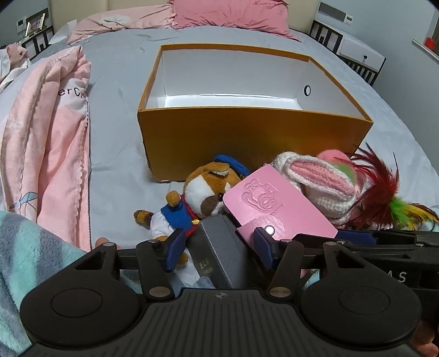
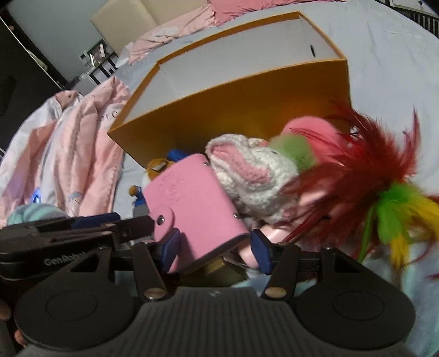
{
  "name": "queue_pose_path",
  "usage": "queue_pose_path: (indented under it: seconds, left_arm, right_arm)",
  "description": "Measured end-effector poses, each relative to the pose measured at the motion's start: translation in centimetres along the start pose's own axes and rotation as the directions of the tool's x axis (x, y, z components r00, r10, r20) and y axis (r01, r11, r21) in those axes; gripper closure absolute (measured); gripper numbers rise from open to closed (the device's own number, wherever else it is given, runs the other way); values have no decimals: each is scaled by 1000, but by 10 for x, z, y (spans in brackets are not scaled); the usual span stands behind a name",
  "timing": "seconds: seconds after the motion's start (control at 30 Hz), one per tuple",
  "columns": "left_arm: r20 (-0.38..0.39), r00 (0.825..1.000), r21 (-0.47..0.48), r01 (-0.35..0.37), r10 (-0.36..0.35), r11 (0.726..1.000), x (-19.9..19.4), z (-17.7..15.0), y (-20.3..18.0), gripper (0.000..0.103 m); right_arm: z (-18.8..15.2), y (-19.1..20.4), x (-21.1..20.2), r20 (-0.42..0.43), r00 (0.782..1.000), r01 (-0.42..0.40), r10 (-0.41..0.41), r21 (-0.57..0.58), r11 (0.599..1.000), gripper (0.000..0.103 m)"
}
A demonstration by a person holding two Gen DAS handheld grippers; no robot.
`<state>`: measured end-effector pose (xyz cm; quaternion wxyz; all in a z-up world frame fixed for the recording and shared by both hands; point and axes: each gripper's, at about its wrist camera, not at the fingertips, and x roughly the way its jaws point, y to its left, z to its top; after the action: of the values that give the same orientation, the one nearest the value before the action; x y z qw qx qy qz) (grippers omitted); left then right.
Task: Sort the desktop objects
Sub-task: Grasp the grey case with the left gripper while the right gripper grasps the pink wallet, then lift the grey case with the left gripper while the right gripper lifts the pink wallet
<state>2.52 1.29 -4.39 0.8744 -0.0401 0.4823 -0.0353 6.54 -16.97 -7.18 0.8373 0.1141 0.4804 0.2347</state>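
A pile of objects lies on the bed in front of an open orange box (image 1: 247,131) (image 2: 233,104) with a white inside. My left gripper (image 1: 219,248) is open around a grey box (image 1: 216,247), with a small gap showing at its left finger. Behind it lies a brown plush dog (image 1: 203,189) in a blue vest. My right gripper (image 2: 215,251) is shut on a pink snap wallet (image 2: 192,200) (image 1: 274,203), which rests tilted over the pile. A knitted rabbit (image 2: 255,175) (image 1: 315,175) and a red, green and yellow feather toy (image 2: 370,170) (image 1: 384,192) lie to the right.
A pink blanket (image 1: 46,137) is bunched on the left of the grey bedsheet (image 1: 115,123). Pink pillows (image 1: 230,13) lie at the headboard, and a white nightstand (image 1: 359,52) stands at the far right. A fleece sleeve (image 1: 27,261) shows at the lower left.
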Motion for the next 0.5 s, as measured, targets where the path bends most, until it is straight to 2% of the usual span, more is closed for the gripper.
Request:
queue_pose_path:
  seconds: [0.13, 0.3, 0.37, 0.5]
  left_arm:
    - [-3, 1000, 1, 18, -18, 1000, 0, 1, 1, 39]
    - [-7, 999, -7, 41, -41, 999, -2, 1, 3, 39]
    - [-7, 998, -17, 56, -56, 998, -4, 2, 4, 39]
    - [-11, 998, -21, 56, -56, 998, -5, 1, 6, 47]
  right_arm:
    - [0, 1, -2, 15, 1000, 9, -10, 16, 1000, 53]
    - [1, 3, -19, 91, 996, 4, -5, 14, 1000, 74]
    - [3, 4, -26, 121, 993, -18, 16, 13, 1000, 77]
    - [8, 6, -31, 151, 987, -60, 55, 29, 998, 79]
